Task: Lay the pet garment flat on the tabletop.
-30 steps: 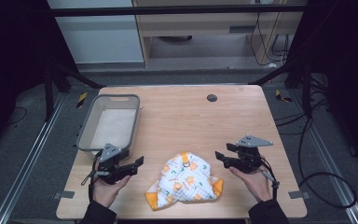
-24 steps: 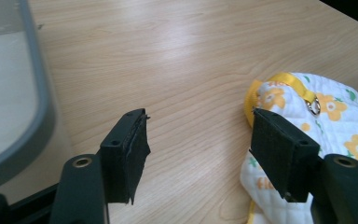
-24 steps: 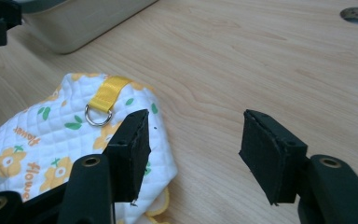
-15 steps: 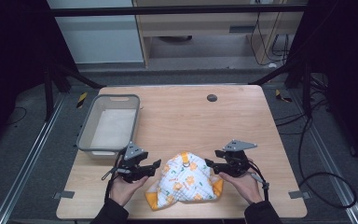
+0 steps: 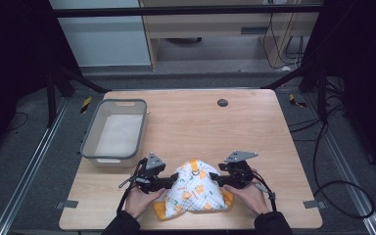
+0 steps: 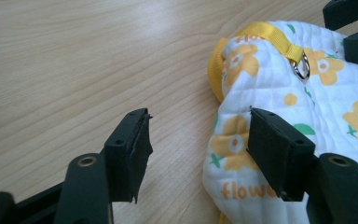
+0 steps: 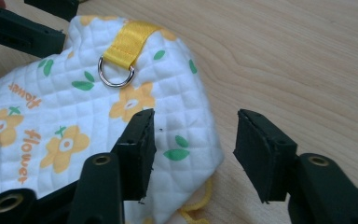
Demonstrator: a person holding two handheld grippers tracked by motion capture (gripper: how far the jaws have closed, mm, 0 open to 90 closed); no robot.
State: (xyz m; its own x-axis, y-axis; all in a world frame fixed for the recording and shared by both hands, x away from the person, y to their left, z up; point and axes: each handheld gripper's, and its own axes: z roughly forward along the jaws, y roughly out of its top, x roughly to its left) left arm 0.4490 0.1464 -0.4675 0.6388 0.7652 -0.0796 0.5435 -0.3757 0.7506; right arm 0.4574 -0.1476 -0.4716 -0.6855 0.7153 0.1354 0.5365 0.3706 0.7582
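A quilted white cloth printed with yellow flowers, with yellow trim, lies crumpled near the table's front edge. Its yellow strap carries a metal ring. My left gripper is low at the cloth's left edge, open. Its jaws have just been closing, and the cloth's edge lies between them with no pad pressing. My right gripper is at the cloth's right edge, also open. Its jaws have just been closing too, and they straddle the cloth's corner. In the left gripper view my left gripper has one jaw over bare wood.
A grey plastic bin stands at the table's left, behind my left hand. A round black cable port sits near the far edge of the wooden table. Dark floor, rails and cables surround the table.
Both hands have moved inward and down toward the cloth. The grippers, earlier apart from it, now stand at its left and right edges with narrower jaws.
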